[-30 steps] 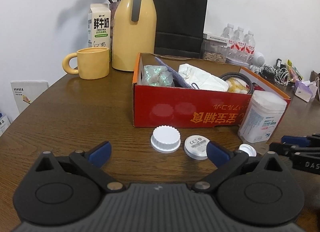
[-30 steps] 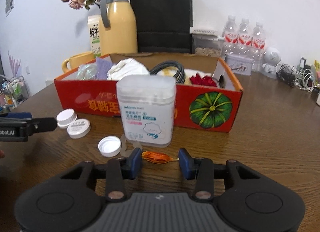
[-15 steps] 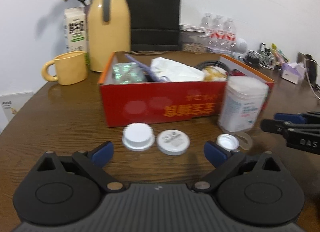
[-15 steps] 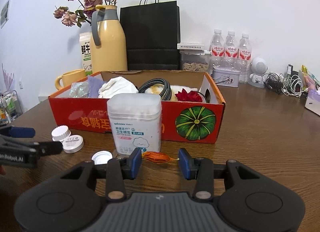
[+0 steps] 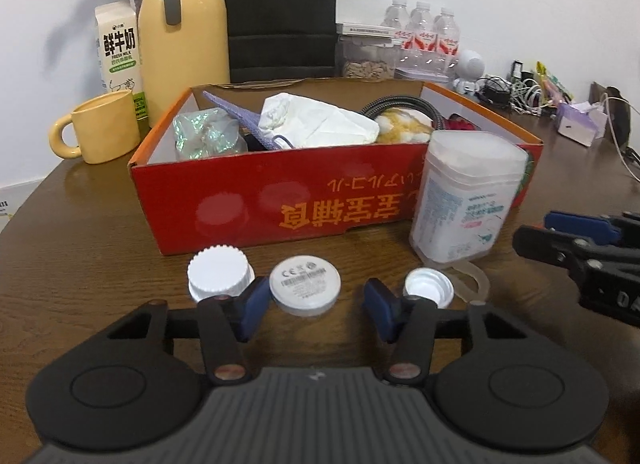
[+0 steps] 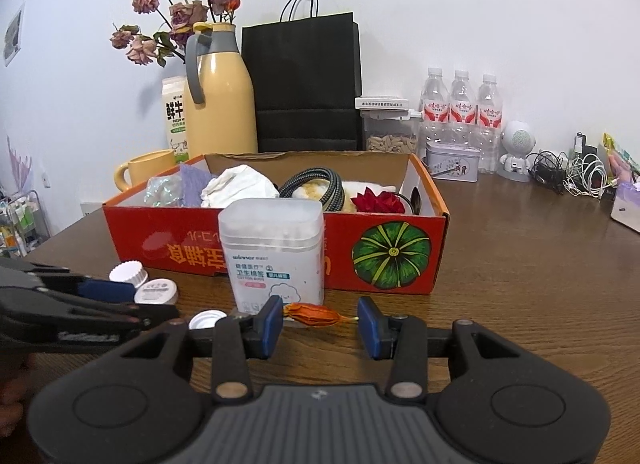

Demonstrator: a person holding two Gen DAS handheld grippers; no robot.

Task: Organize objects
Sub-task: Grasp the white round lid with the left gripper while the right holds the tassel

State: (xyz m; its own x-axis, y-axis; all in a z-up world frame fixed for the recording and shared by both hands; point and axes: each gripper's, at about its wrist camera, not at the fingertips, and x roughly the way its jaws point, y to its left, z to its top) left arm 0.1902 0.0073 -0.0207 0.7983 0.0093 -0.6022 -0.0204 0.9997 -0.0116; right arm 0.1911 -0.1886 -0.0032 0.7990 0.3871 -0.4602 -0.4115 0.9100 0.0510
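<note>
My left gripper is low over the table and its jaws are closing. A flat white disc lies just ahead between the fingertips; the pads do not press on it. A ribbed white cap sits to its left and a small bottle cap to its right. My right gripper is shut lengthwise on a small orange pod, close in front of the cotton swab box. Behind stands the red cardboard box, filled with several things. The left gripper also shows at the left of the right wrist view.
Yellow flask, yellow mug and milk carton stand behind the box on the left. Black paper bag, water bottles and tangled cables line the back. A clear ring lies by the swab box.
The left gripper slid right and forward until the disc lay between its fingers, and its jaws narrowed from wide. The right gripper tilted upward, still holding the orange pod.
</note>
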